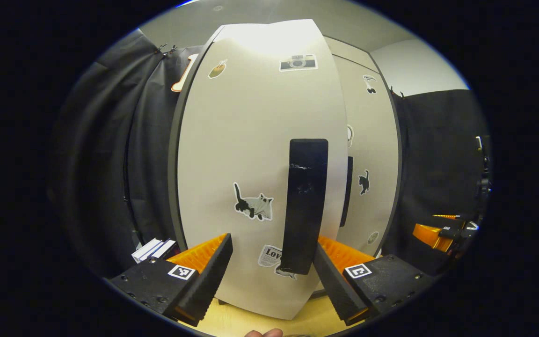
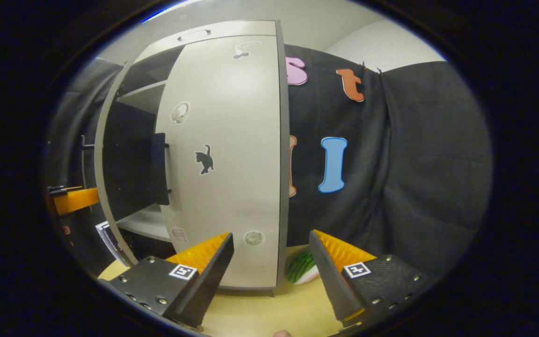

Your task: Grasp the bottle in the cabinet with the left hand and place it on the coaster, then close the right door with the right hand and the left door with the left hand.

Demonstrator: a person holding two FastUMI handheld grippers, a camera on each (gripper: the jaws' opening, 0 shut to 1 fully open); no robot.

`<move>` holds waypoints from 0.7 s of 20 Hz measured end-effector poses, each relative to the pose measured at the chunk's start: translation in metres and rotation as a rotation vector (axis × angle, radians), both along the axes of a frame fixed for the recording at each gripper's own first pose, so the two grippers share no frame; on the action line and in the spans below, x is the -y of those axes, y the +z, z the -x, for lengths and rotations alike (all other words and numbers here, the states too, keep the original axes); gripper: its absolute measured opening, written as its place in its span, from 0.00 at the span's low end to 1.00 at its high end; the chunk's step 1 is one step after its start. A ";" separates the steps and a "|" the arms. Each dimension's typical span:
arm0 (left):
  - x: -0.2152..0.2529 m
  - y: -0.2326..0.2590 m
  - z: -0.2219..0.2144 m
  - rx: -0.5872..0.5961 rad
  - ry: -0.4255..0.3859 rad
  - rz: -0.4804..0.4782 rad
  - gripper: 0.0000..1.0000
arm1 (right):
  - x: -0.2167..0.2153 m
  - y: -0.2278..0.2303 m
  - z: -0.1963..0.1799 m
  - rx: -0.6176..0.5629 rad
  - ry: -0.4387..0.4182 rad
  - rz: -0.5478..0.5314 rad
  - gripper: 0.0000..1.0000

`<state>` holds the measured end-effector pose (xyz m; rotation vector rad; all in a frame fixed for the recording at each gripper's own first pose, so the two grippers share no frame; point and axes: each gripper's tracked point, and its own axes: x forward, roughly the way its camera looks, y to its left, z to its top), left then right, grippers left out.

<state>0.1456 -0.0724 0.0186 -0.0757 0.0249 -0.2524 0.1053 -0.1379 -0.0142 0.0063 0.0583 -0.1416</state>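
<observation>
Left gripper (image 1: 272, 262): jaws wide, holding nothing, close to left door (image 1: 255, 164) near its dark handle (image 1: 306, 201). Right gripper (image 2: 272, 262): jaws wide too, facing right door (image 2: 225, 164), looks shut. Left door still ajar, left to push. Bottle: cannot tell where.

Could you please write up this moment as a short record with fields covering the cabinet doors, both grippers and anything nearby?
left door: pale grey cabinet door with cat sticker, nearly closed; a gap to the cabinet shows in the right gripper view
left door handle: long black vertical bar, between the fingers
left gripper: open, close up to the left door
right door: pale grey cabinet door with small black cat sticker, appears closed
right gripper: open, holding nothing
nearby: green striped object on the yellow tabletop
</observation>
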 end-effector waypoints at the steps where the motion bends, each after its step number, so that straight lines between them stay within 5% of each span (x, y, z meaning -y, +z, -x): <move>1: 0.003 0.000 -0.003 -0.004 -0.004 0.003 1.00 | 0.000 0.000 -0.001 0.000 0.000 -0.003 0.99; 14: 0.035 -0.001 -0.052 -0.012 0.008 0.012 1.00 | -0.019 0.001 -0.005 -0.001 0.047 -0.017 0.99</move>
